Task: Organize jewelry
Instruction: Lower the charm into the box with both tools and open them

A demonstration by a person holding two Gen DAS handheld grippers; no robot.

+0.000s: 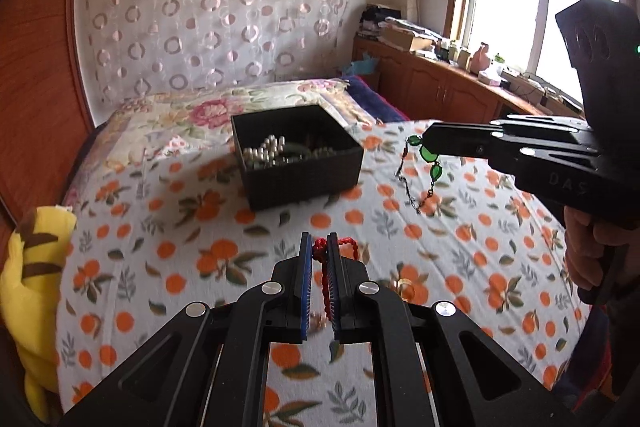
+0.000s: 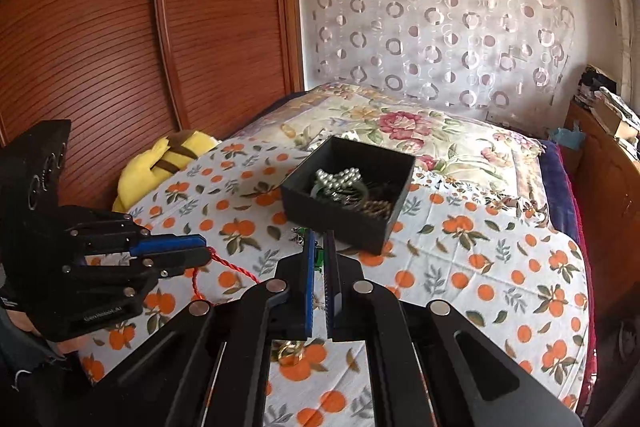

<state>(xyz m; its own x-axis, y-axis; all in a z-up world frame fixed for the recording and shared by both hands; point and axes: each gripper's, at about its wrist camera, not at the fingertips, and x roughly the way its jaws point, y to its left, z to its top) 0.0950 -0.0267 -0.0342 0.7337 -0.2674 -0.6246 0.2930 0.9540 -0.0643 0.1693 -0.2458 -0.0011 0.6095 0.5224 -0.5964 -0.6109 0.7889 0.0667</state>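
1. The left gripper (image 1: 319,247) was clenched on a red cord (image 1: 325,267), which ran down between its blue pads (image 1: 305,267) and looped out past the tips.
2. From the right wrist camera, the same cord (image 2: 224,267) hung from the left gripper (image 2: 202,250) in a loop above the sheet.
3. The right gripper (image 1: 424,139) was clenched on a green-bead chain (image 1: 431,163); the chain dangled from its tip, its lower end reaching down toward the sheet (image 1: 460,247).
4. In its own camera, the right gripper (image 2: 319,247) showed the jaws nearly together, with a bit of green bead (image 2: 319,255) between them.
5. The box (image 1: 308,183), black and open-topped, sat on the orange-print sheet, ahead of the left gripper and to the left of the right one, apart from both.
6. Inside the box lay pearl beads (image 1: 266,151) and darker pieces that were hard to make out.
7. A gold ring (image 2: 289,349) lay on the sheet below the right gripper.
8. A yellow plush (image 1: 32,287) rested at the bed's left edge, beside the wardrobe (image 2: 120,47).
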